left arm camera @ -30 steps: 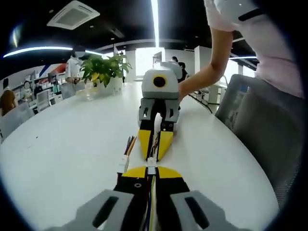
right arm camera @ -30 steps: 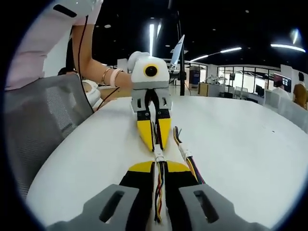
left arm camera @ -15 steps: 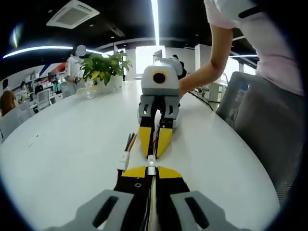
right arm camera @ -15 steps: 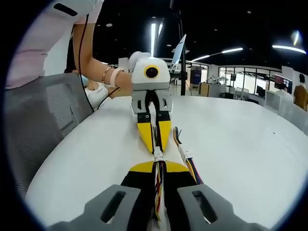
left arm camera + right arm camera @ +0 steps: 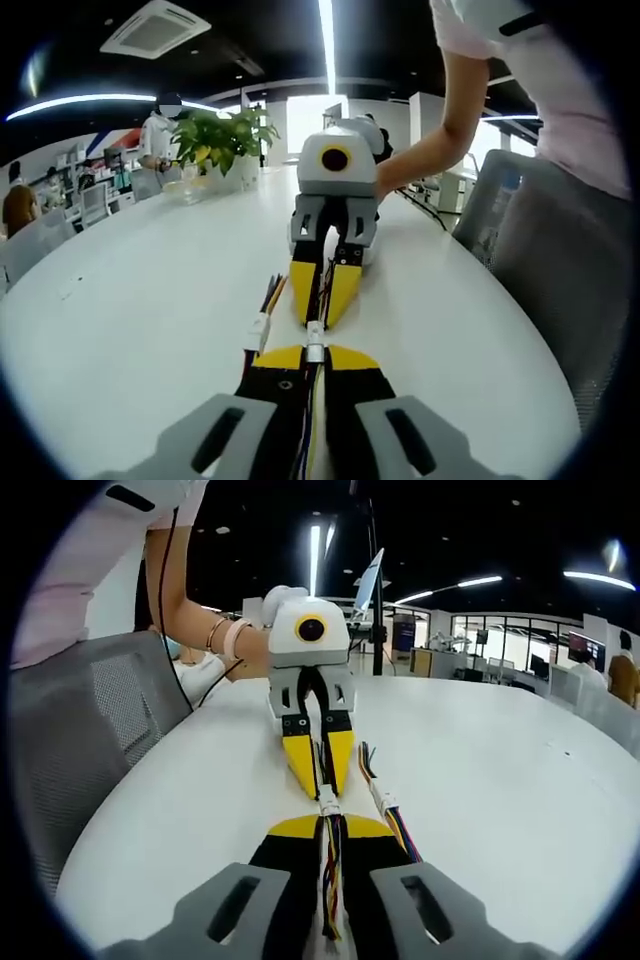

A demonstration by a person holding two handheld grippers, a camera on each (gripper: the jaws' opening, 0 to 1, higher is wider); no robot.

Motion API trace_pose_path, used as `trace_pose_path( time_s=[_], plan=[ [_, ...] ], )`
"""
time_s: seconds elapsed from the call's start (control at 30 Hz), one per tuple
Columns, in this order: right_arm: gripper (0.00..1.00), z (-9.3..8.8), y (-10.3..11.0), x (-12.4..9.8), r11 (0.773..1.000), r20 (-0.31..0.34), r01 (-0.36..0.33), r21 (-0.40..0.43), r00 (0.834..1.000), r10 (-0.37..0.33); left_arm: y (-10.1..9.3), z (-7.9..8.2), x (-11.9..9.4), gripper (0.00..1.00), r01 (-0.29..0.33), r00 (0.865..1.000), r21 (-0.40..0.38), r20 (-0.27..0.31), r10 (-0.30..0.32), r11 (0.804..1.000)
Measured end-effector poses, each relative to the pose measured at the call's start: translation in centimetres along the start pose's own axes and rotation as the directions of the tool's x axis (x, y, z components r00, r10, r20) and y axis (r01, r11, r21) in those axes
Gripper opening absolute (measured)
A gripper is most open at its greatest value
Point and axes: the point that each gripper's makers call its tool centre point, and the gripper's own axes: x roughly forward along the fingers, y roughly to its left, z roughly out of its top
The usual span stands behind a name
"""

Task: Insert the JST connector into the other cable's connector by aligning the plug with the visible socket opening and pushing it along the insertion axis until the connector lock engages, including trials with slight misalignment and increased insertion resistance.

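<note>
Connector lock (image 5: 315,340) too small

We see from both cameras low over the white table (image 5: 130,300), facing each other from close by along one line; both views share the joined connectors (image 5: 314,335) between them.

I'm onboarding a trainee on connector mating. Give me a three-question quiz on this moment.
1. True or false: the left gripper and right gripper face each other, tip to tip.
2. What lies on the table beside the held cables? A) a spare cable B) a screwdriver C) a cup
3. Fill in: past the grippers, near the table's far edge, stands a potted ___.

Key: 1 true; 2 A; 3 plant.
</note>
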Motion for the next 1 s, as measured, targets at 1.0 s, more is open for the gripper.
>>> trace_pose_path(
  time_s=[1.0],
  plan=[
    [0.21,5.4,2.8,-3.3,0.98,0.03,0.146,0.139,0.988,-0.151,-0.8,2.9,-5.2,0.31,-0.204,0.979,-0.25,-0.041,0.2,0.946]
  ],
)
